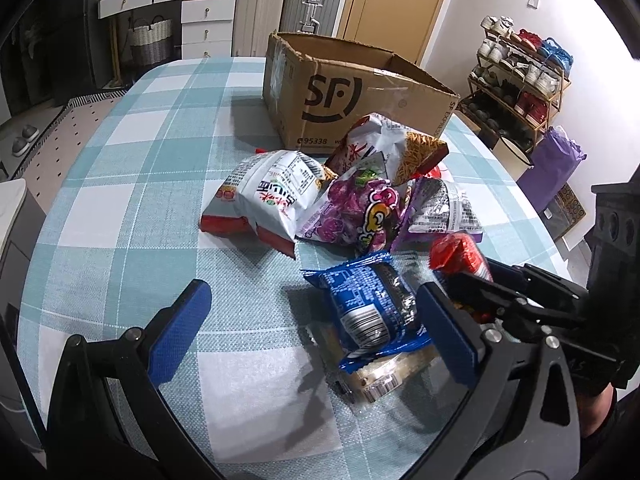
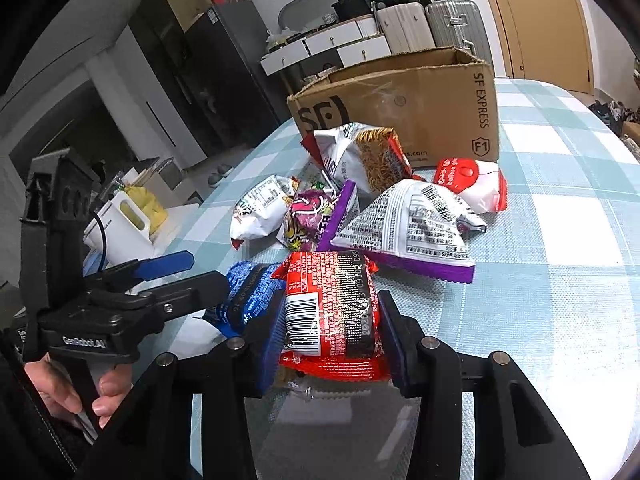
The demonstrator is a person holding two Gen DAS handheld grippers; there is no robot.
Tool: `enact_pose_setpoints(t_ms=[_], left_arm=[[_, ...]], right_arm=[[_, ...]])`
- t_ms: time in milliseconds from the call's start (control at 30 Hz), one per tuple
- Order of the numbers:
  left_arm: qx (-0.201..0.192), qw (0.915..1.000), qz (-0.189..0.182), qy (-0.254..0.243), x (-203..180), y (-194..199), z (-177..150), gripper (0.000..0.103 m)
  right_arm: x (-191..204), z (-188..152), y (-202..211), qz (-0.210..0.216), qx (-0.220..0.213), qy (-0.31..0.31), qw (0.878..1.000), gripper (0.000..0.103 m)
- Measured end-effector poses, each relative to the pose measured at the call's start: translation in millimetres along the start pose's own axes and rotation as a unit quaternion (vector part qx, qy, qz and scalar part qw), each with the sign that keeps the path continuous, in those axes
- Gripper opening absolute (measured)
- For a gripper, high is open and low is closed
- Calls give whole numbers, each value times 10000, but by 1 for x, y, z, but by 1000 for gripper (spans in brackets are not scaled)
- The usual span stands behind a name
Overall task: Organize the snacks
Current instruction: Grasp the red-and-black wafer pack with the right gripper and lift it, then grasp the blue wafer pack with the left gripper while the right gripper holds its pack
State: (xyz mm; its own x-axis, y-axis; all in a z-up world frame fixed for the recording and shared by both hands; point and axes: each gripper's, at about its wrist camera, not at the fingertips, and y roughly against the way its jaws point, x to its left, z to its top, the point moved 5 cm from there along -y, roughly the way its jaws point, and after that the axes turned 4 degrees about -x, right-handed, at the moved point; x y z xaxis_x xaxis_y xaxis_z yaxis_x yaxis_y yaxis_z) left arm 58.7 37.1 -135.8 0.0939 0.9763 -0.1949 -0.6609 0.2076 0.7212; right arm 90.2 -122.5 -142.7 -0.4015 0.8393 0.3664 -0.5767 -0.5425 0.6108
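In the left wrist view, the left hand-held gripper (image 1: 316, 328) gapes wide over the checked tabletop (image 1: 132, 184), gripping nothing, its right pad beside a blue snack pack (image 1: 368, 308). In the right wrist view, the right hand-held gripper (image 2: 330, 336) is clamped on a red snack pack (image 2: 332, 308), near the cardboard box (image 2: 404, 108).

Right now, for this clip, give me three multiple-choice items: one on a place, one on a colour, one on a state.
1. Where does the cardboard box stand?
A. on the table beyond the snack pile
B. on the floor
C. on a chair

2. What colour is the packet next to the red packet?
A. green
B. blue
C. yellow

3. How is the right gripper?
A. open over bare cloth
B. out of view
C. shut on the red packet

A: the box sits on the checked tablecloth behind the bags.
B: the blue packet lies beside it.
C: both pads press its sides.
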Motion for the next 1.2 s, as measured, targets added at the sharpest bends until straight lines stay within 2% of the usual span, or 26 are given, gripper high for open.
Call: enact_pose_setpoints(t_ms=[433, 967, 1200], left_arm=[[160, 9997, 52, -186, -17, -8, -4, 102], [462, 9975, 362, -385, -29, -33, -4, 102], [569, 9966, 382, -465, -34, -43, -7, 101]], right_arm=[[-14, 5, 36, -67, -328, -170, 9993, 44], [-26, -1, 48, -3, -435, -369, 9984, 44], [-34, -6, 49, -11, -402, -482, 9980, 44]])
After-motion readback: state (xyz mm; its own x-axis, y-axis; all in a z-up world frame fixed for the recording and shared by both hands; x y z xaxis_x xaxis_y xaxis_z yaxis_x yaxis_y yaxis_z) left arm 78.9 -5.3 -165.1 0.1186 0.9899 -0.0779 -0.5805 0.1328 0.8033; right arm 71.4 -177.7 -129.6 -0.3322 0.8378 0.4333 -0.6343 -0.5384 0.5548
